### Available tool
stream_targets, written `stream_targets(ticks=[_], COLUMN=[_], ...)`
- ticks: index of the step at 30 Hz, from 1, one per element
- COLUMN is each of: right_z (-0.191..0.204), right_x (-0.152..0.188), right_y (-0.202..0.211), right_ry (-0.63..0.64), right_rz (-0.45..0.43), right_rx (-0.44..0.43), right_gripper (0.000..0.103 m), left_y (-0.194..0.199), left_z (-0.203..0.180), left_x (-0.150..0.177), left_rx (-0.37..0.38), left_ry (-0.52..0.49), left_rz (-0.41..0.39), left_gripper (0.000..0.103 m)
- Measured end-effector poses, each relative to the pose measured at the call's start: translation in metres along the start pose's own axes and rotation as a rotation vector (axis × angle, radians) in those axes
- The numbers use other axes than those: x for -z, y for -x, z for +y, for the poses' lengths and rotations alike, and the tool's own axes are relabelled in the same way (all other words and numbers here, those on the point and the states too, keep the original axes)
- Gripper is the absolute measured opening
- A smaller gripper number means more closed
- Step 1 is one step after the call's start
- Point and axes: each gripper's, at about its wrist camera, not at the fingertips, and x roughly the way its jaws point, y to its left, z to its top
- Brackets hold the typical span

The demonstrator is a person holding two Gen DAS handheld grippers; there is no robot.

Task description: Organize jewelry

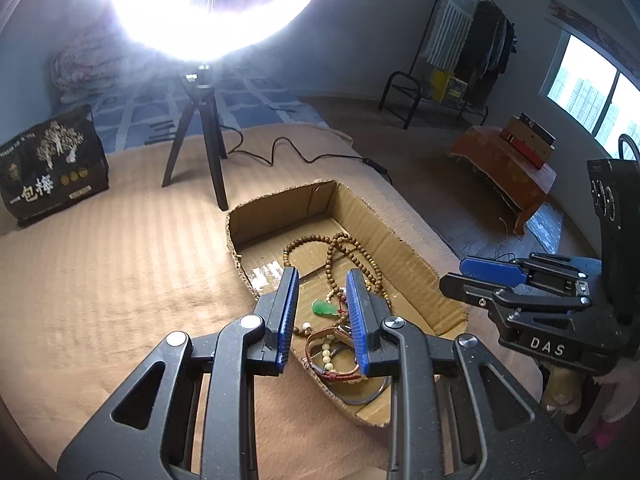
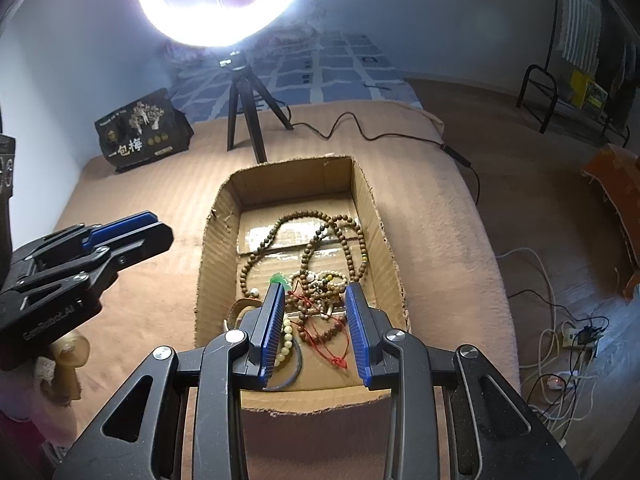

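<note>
An open cardboard box lies on a tan blanket. Inside lie brown wooden bead strands, a green jade pendant, pale bead bracelets, a leather band and red cord. My left gripper is open and empty, above the box's near end. My right gripper is open and empty, hovering over the jewelry pile. Each gripper shows in the other's view: the right one, the left one.
A ring light on a black tripod stands behind the box, its cable trailing right. A black printed bag stands at far left. The blanket's edge drops to the floor on the right, with cables and a power strip.
</note>
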Motion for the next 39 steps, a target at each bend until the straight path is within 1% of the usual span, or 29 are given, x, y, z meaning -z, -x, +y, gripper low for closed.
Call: stream_targets(ticks=[12, 20, 27, 28, 29, 30, 31, 32, 33, 34, 35, 37, 38, 39], right_z=[0.018, 0.035, 0.042, 0.042, 0.042, 0.043, 0.043, 0.044, 0.045, 0.045, 0.046, 0.045, 0.045, 0.045], right_x=[0.007, 0.017, 0.027, 0.03, 0.031, 0.033, 0.034, 0.036, 0.038, 0.04, 0.04, 0.042, 0.043, 0.043], right_y=[0.036, 0.061, 0.078, 0.081, 0.082, 0.084, 0.086, 0.089, 0.091, 0.093, 0.094, 0.095, 0.096, 0.096], right_ry=[0.044, 0.075, 0.067, 0.063, 0.062, 0.059, 0.059, 0.06, 0.062, 0.064, 0.064, 0.062, 0.06, 0.06], right_rz=[-0.07, -0.127, -0.165, -0.172, -0.177, -0.186, -0.197, -0.209, -0.218, -0.225, -0.231, -0.242, -0.25, -0.255], right_rx=[0.028, 0.025, 0.01, 0.009, 0.01, 0.013, 0.019, 0.028, 0.04, 0.051, 0.06, 0.072, 0.08, 0.086], right_gripper=[0.029, 0.029, 0.03, 0.032, 0.04, 0.045, 0.053, 0.057, 0.059, 0.062, 0.067, 0.073, 0.075, 0.076], left_y=[0.051, 0.082, 0.109, 0.112, 0.115, 0.119, 0.121, 0.124, 0.126, 0.127, 0.129, 0.132, 0.134, 0.134], left_z=[-0.01, -0.009, -0.013, -0.014, -0.015, -0.015, -0.015, -0.015, -0.015, -0.015, -0.015, -0.015, -0.015, -0.016], left_x=[0.012, 0.03, 0.047, 0.049, 0.051, 0.053, 0.055, 0.057, 0.058, 0.059, 0.061, 0.064, 0.065, 0.066], left_rx=[-0.02, -0.024, -0.026, -0.026, -0.029, -0.034, -0.036, -0.037, -0.037, -0.038, -0.039, -0.042, -0.046, -0.054], left_ry=[-0.048, -0.052, -0.071, -0.073, -0.075, -0.076, -0.076, -0.078, -0.079, -0.078, -0.074, -0.069, -0.068, -0.07], left_rz=[-0.054, -0.072, -0.087, -0.088, -0.093, -0.1, -0.105, -0.109, -0.109, -0.11, -0.112, -0.119, -0.123, -0.126], left_gripper=[0.024, 0.024, 0.024, 0.03, 0.042, 0.046, 0.049, 0.05, 0.05, 0.054, 0.061, 0.069, 0.074, 0.076])
